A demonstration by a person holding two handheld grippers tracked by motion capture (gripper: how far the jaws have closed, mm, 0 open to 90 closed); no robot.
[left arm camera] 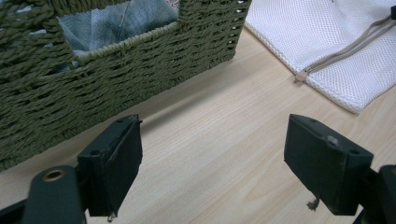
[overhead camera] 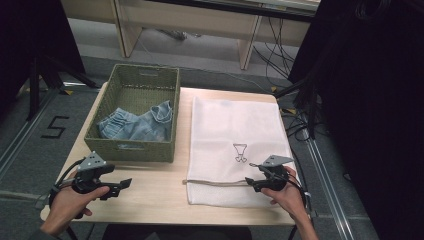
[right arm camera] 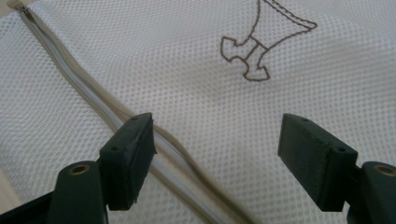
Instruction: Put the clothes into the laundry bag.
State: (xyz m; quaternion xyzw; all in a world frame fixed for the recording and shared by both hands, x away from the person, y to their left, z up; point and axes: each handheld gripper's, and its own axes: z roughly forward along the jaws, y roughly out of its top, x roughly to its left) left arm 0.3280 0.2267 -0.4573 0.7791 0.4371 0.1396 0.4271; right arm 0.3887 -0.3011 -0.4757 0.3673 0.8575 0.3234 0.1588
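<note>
A white mesh laundry bag (overhead camera: 235,135) lies flat on the right half of the wooden table (overhead camera: 150,192), its beige zipper (overhead camera: 215,182) running along the near edge. A brown embroidered emblem (right arm camera: 254,51) marks its middle. My right gripper (overhead camera: 252,186) hovers open over the bag's near right part, the zipper (right arm camera: 93,88) passing under its left jaw. A green woven basket (overhead camera: 134,112) at the left holds folded blue jeans (overhead camera: 137,122). My left gripper (overhead camera: 125,184) stands open over bare wood in front of the basket (left arm camera: 116,70), nothing between its jaws.
A beige shelf unit (overhead camera: 190,25) and cables stand on the floor beyond the table. Black curtains hang at both sides. A floor marking "5" (overhead camera: 54,127) lies left of the table.
</note>
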